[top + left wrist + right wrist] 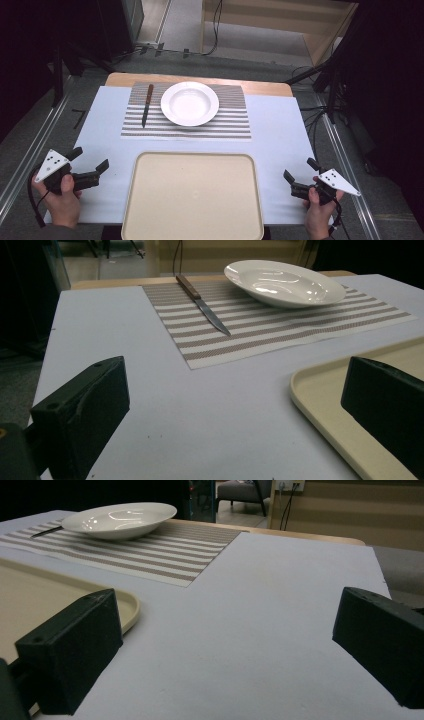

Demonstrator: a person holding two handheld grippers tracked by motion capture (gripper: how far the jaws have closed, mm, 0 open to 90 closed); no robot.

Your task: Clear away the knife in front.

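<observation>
A white plate [190,103] rests on a striped placemat [230,122] at the far middle of the table. A knife [147,104] with a wooden handle lies on the mat just left of the plate. An empty beige tray [193,195] sits at the near edge. My left gripper [91,159] hovers open at the tray's left, nothing between its jaws. My right gripper [298,169] stands open at the tray's right, also empty. The left gripper view shows the knife [202,304], the plate [284,282] and the tray's corner [320,390] ahead.
A white sheet [105,130] covers the wooden table [200,80], whose far edge is bare. Dark stands and cables ring the table on the floor. Bare sheet lies on both sides of the tray and mat.
</observation>
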